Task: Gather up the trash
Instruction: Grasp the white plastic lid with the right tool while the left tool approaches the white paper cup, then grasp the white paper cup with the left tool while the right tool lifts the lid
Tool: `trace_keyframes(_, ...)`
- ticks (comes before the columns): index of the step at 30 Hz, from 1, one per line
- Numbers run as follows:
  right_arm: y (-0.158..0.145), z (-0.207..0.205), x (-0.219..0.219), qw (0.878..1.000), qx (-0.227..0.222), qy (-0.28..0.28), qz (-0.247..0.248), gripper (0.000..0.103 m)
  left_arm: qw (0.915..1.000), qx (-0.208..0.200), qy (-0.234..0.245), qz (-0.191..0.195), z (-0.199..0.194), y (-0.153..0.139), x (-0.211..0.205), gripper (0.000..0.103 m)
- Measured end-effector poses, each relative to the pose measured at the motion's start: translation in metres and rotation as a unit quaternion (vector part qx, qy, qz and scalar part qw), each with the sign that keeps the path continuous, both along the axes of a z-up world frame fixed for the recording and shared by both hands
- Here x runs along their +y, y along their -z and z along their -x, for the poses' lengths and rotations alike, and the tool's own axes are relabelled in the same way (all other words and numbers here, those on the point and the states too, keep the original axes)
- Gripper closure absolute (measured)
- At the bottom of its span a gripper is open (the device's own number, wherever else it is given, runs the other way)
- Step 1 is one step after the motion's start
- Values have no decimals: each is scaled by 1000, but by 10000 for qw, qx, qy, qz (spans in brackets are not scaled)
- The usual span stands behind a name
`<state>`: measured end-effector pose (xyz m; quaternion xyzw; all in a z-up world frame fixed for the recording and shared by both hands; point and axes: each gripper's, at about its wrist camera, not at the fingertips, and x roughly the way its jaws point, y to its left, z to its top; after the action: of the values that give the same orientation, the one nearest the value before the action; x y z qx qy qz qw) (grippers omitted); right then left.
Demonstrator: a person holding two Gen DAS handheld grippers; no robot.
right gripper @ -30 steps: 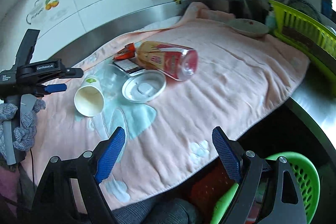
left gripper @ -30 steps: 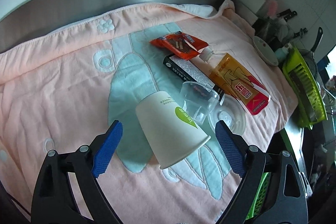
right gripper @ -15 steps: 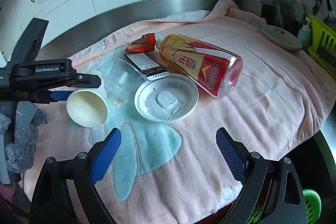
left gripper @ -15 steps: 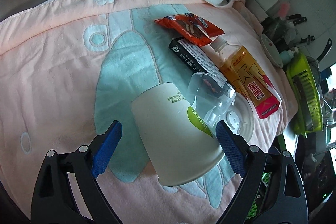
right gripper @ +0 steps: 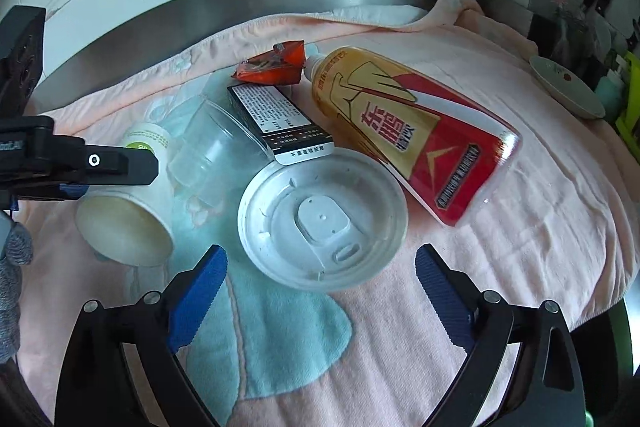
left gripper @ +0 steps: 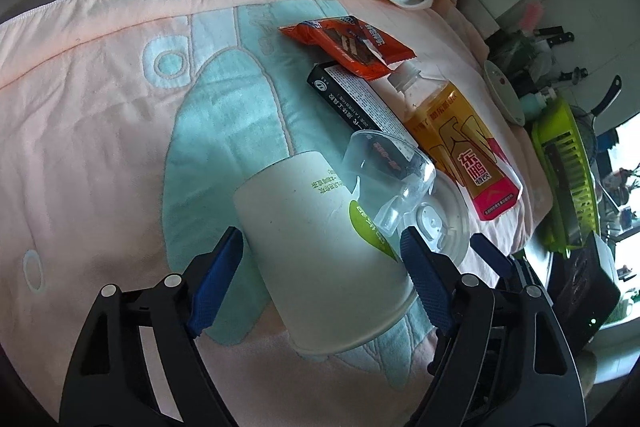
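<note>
A: Left gripper [left gripper: 320, 259] closing around the white paper cup [left gripper: 320, 251], lying on its side on the pink towel [left gripper: 80, 147]. Blue pads [left gripper: 216, 279] close on either flank, contact hard to confirm.

B: Not gripped, then?

A: Cannot tell for certain; cup between the jaws, mouth toward the camera.

B: And the right gripper [right gripper: 320, 287]?

A: Opening, nothing between the jaws. Hovering just short of the round plastic lid [right gripper: 320, 223], flat on the towel.

B: Other trash?

A: Clear plastic cup [right gripper: 216, 155] tipped over between paper cup and lid. Black box [right gripper: 280, 123] behind it, orange wrapper [right gripper: 276, 67] farther back, drink bottle [right gripper: 412, 131] on its side, touching the lid's rim.
</note>
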<state>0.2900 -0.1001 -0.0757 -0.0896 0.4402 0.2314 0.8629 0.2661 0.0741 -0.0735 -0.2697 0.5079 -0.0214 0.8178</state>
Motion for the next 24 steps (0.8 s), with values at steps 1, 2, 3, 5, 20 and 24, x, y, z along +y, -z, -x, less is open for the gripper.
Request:
trace_keyframes(1,2,-2,3,10000,2,-14,47,11,10000,1,10,18,0,0,1,23)
trace_keyframes(2,3,-4,6,10000,7,-36,78,11,10000,9,15,41,0,1,1,23)
trace_keyframes(3,4,-5,7,9999,-1,-26,111,11,10000,21,12,68,0,1,2,22)
trace_keyframes(5,8,-10,9,9999,-1,3,165,11,9999,30,14,95,0,2,2,21)
trace_keyframes(20,16,-22,14,9999,107,-2,91,11,9992,92,153,346,-3,9,-3,20)
trace_keyframes(24,15,-20,10,10000,92,19,18,14,9991,81,184,370,-3,11,-6,20)
